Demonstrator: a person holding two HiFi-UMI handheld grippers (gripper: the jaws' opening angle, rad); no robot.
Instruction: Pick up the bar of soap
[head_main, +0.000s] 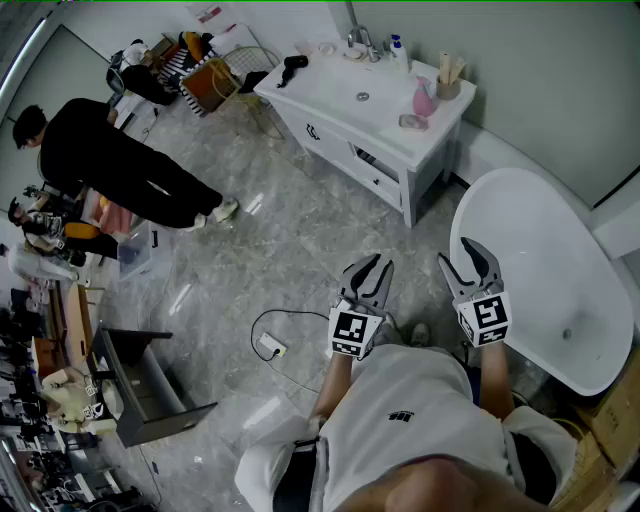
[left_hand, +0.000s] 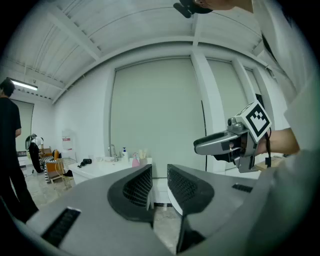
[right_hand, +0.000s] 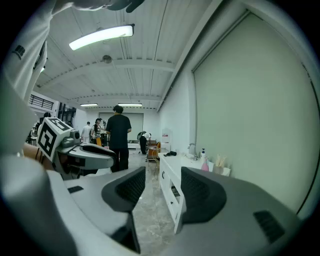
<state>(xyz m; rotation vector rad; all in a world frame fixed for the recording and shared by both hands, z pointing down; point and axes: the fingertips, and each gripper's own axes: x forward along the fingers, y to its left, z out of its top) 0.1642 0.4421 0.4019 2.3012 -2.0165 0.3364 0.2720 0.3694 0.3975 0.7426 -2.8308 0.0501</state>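
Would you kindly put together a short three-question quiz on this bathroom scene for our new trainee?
1. True or false: the left gripper and the right gripper both touch the bar of soap.
2. Multiple choice: the bar of soap lies A) between the left gripper's jaws, B) on the vanity counter beside the pink bottle, C) between the right gripper's jaws.
3. Fill in the word: both grippers' jaws stand ____, with nothing between them.
Key: 1 false; 2 B; 3 apart.
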